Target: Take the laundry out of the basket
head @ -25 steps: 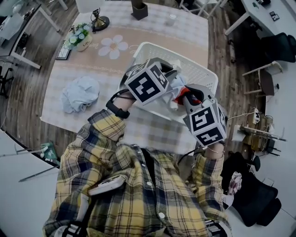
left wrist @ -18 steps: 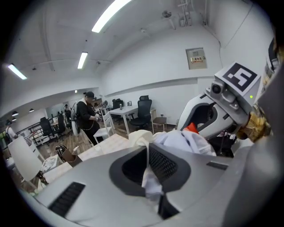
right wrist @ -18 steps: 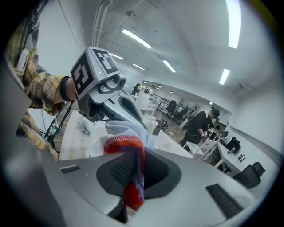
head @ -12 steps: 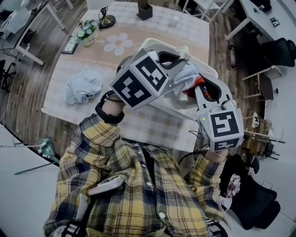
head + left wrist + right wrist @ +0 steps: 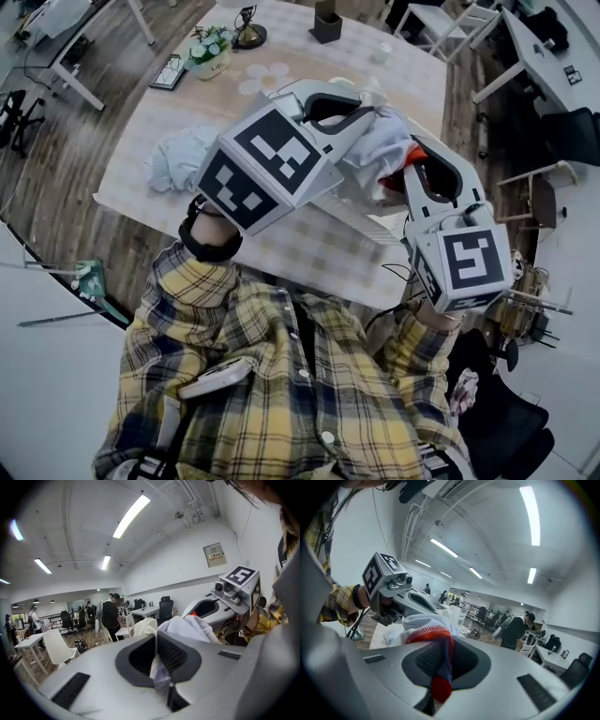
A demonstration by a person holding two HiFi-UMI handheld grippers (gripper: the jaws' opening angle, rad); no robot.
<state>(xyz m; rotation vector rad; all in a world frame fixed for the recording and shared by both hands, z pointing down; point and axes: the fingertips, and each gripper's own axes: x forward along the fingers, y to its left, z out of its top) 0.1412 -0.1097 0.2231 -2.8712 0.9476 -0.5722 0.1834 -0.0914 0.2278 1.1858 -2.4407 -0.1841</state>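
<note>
A white and grey garment [image 5: 382, 150] with a red trim hangs between both grippers, lifted above the white laundry basket [image 5: 349, 217], which is mostly hidden beneath them. My left gripper [image 5: 364, 105] is shut on the garment's pale cloth [image 5: 185, 627], pinched between the jaws of that gripper [image 5: 157, 641]. My right gripper [image 5: 412, 157] is shut on the red-trimmed edge [image 5: 437, 641], which runs down between its jaws [image 5: 440, 656]. Each gripper view shows the other gripper close by: the right one [image 5: 220, 606] and the left one [image 5: 393, 592].
A crumpled light blue cloth [image 5: 178, 155] lies on the checked table [image 5: 309, 253] at the left. At the table's far side stand a flower pot [image 5: 211, 47], a lamp [image 5: 247, 17], a dark box [image 5: 326, 21] and a cup [image 5: 382, 52]. People and office chairs stand further off.
Both grippers have risen together toward the head camera, carrying the garment up out of the basket. The basket is now more hidden behind them.
</note>
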